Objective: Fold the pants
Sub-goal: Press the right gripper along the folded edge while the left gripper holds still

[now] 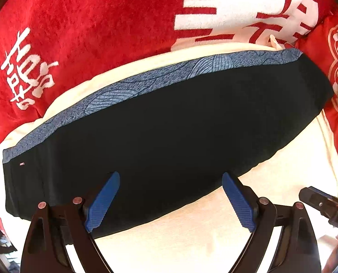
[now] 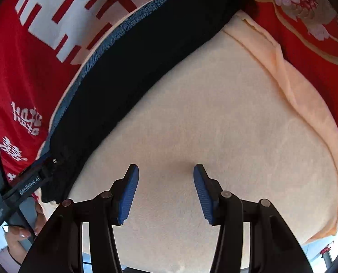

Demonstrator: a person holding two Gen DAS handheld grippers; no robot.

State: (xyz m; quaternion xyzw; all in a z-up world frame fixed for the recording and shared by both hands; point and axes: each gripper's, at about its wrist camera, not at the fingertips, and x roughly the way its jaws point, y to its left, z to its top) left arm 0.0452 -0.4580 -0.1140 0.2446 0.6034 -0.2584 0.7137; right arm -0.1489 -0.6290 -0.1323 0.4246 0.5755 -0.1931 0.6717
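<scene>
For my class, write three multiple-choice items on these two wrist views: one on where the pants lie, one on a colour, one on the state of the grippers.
1. The pants lie on:
A. a cream blanket
B. a bare wooden floor
C. a metal rack

2. The patterned band along the pants' far edge is:
A. yellow
B. blue
C. green

3. The left gripper and right gripper are:
A. both shut on the pants
B. one open, one shut
C. both open

Key:
1 A, cream cloth shows around the dark fabric.
2 B, the strip is blue with a line pattern.
3 C, each pair of blue pads stands apart, holding nothing.
</scene>
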